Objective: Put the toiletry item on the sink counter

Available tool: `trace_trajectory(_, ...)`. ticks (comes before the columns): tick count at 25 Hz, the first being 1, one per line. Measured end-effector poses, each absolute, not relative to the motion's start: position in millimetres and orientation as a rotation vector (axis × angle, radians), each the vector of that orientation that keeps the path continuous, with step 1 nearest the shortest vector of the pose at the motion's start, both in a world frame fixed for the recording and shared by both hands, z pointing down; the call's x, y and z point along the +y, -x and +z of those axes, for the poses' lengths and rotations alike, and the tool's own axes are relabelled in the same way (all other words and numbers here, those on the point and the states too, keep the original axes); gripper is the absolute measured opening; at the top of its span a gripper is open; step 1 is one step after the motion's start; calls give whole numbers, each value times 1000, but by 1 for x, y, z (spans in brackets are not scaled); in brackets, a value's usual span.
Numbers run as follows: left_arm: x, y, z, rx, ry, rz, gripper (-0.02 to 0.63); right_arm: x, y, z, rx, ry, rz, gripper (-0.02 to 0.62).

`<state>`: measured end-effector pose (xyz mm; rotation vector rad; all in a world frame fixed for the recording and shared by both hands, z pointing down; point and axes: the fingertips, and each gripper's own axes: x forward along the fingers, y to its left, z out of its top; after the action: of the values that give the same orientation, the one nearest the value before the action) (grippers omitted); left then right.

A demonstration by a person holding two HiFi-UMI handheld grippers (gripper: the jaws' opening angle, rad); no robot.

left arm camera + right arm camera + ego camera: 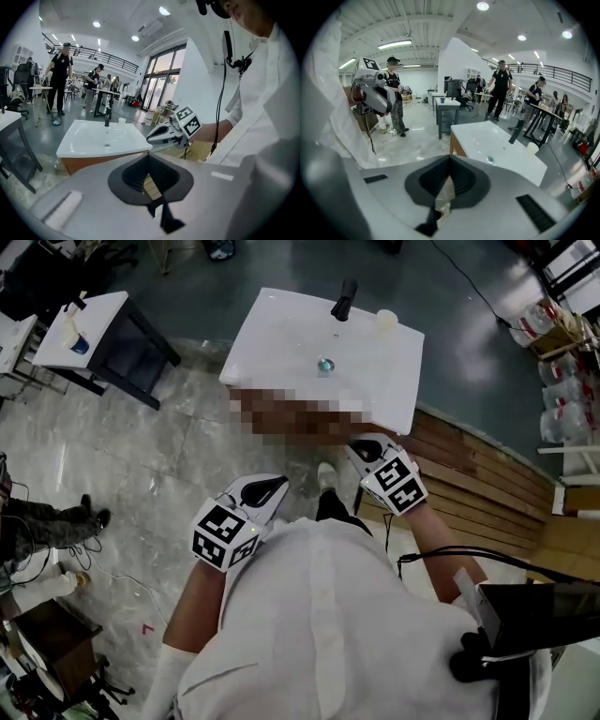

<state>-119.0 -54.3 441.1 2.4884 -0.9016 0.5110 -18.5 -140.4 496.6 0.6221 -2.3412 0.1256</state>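
Note:
The white sink counter [281, 338] stands ahead of me, with a black faucet [344, 299] at its far edge and a drain [325, 364] in the basin. A small cream cup-like item [386, 321] rests beside the faucet; it also shows in the left gripper view [121, 121] and the right gripper view [532, 148]. My left gripper [278, 486] and right gripper [354, 444] hover close to my chest, short of the counter's near edge. On both, the jaws are shut with nothing between them [149, 157] [450, 159].
A dark table with a white top [89, 329] stands at the left. Wooden planking [487, 474] and clear bags [562, 381] lie to the right. A bystander's feet [56, 517] are on the marble floor at left. Several people stand beyond the sink [58, 77].

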Motion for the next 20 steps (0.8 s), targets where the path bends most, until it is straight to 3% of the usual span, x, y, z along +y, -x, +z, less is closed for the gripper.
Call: trace_trajectory(20,0,142,443,-858,-2517,521,6,-41,74,482,-2417,-560,102,5)
